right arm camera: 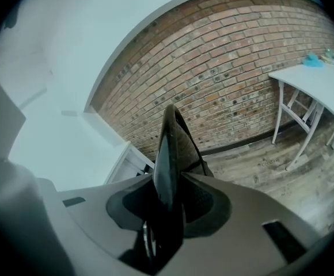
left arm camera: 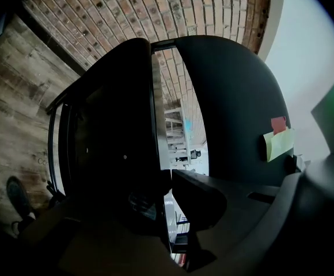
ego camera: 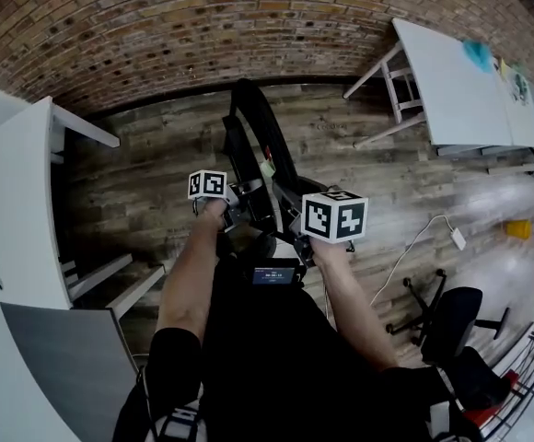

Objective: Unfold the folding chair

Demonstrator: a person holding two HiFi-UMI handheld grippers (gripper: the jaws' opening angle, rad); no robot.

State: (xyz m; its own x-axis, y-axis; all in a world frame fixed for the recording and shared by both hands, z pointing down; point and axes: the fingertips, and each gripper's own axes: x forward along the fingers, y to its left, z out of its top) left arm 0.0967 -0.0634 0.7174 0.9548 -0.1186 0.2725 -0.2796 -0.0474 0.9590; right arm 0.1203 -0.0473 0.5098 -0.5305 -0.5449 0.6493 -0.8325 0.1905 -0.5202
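The black folding chair (ego camera: 260, 151) stands on the wood floor in front of me, its panels close together and edge-on in the head view. My left gripper (ego camera: 237, 208) holds its left side and my right gripper (ego camera: 295, 230) its right side. In the left gripper view the left gripper (left arm camera: 166, 186) is shut on a thin edge of the folding chair (left arm camera: 109, 125), beside a panel with a yellow note (left arm camera: 277, 143). In the right gripper view the right gripper (right arm camera: 168, 207) has its pads against both faces of a folding chair (right arm camera: 173, 148) panel that rises between them.
A white table (ego camera: 451, 81) stands at the back right near the brick wall (ego camera: 156, 26). White shelving (ego camera: 18, 201) fills the left side. A black office chair (ego camera: 453, 325) and a white cable with a plug (ego camera: 458, 238) lie to the right on the floor.
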